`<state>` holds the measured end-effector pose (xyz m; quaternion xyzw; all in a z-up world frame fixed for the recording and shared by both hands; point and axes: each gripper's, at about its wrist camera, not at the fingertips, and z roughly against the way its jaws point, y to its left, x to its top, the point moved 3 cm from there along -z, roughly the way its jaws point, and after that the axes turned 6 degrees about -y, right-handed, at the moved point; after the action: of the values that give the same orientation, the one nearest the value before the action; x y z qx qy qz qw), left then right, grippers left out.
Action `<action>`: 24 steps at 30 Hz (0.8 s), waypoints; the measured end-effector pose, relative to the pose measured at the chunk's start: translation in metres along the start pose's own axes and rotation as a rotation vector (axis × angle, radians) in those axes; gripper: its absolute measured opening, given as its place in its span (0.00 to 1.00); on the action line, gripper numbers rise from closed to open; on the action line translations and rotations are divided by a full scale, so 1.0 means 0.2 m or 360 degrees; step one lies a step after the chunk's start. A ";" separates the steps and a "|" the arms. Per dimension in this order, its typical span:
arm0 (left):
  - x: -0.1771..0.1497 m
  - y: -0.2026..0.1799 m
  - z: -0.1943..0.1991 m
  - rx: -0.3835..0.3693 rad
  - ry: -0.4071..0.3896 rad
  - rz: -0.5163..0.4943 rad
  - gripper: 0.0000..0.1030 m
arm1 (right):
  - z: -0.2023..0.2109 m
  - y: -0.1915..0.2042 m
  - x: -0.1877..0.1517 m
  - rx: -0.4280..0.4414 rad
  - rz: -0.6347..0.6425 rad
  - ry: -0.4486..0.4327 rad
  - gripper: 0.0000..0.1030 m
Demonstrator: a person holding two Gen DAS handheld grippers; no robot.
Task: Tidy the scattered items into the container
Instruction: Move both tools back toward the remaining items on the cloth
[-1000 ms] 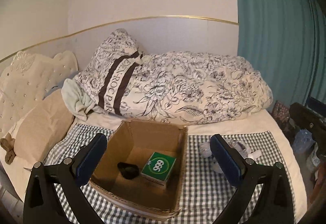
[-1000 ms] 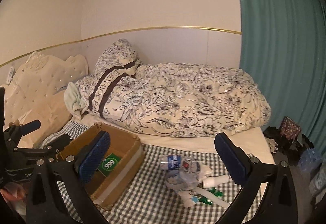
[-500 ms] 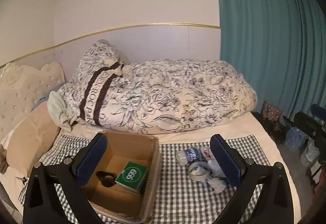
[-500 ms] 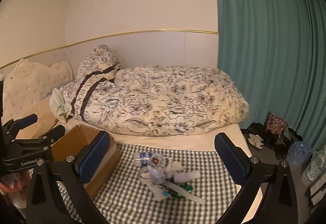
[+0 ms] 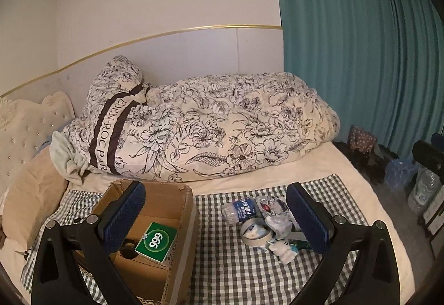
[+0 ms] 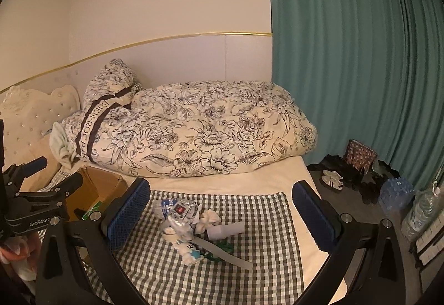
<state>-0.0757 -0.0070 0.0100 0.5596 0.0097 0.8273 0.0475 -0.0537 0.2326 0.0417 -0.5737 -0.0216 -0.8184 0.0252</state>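
Both views swung rightward from cardboard box (image 5: 155, 224) at checked cloth's (image 5: 222, 271) left edge toward item pile (image 6: 194, 224) at cloth centre. Left gripper (image 5: 216, 219) and right gripper (image 6: 219, 213) spread wide, empty. Green packet (image 5: 156, 242) already boxed; next pickup likely.

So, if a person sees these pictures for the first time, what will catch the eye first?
Probably the big floral duvet heaped along the wall at the back of the bed, beside the teal curtain on the right. Next comes the small heap of clutter on the checked cloth, with the open cardboard box to its left, holding a green packet.
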 end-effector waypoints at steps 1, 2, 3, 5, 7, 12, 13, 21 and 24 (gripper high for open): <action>0.00 0.00 -0.01 -0.0007 0.0004 0.0017 1.00 | -0.01 0.00 -0.01 -0.0001 0.0002 0.0008 1.00; -0.01 0.00 -0.03 -0.0020 0.0009 0.0031 1.00 | -0.02 0.01 -0.02 -0.0002 0.0008 0.0016 1.00; -0.01 -0.01 -0.04 -0.0031 0.0012 0.0041 1.00 | -0.03 0.01 -0.04 -0.0003 0.0017 0.0023 1.00; -0.02 -0.02 -0.07 -0.0041 0.0024 0.0055 1.00 | -0.05 0.01 -0.06 -0.0014 0.0032 0.0039 1.00; -0.03 -0.03 -0.10 -0.0055 0.0043 0.0062 1.00 | -0.08 0.00 -0.08 -0.0025 0.0033 0.0058 1.00; -0.07 -0.08 -0.17 -0.0086 0.0073 0.0042 1.00 | -0.14 -0.06 -0.14 -0.0054 0.0016 0.0102 1.00; -0.09 -0.09 -0.20 -0.0093 0.0083 0.0036 1.00 | -0.16 -0.07 -0.15 -0.0058 0.0011 0.0111 1.00; -0.18 -0.17 -0.35 -0.0122 0.0159 -0.0020 1.00 | -0.28 -0.14 -0.27 -0.0040 -0.0026 0.0200 1.00; -0.23 -0.20 -0.41 -0.0135 0.0199 -0.0033 1.00 | -0.33 -0.13 -0.34 -0.0006 0.0003 0.0247 1.00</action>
<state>-0.1320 0.0323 -0.0651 0.5043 -0.0166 0.8597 0.0790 -0.0946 0.2550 -0.0449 -0.5087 -0.0176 -0.8604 0.0267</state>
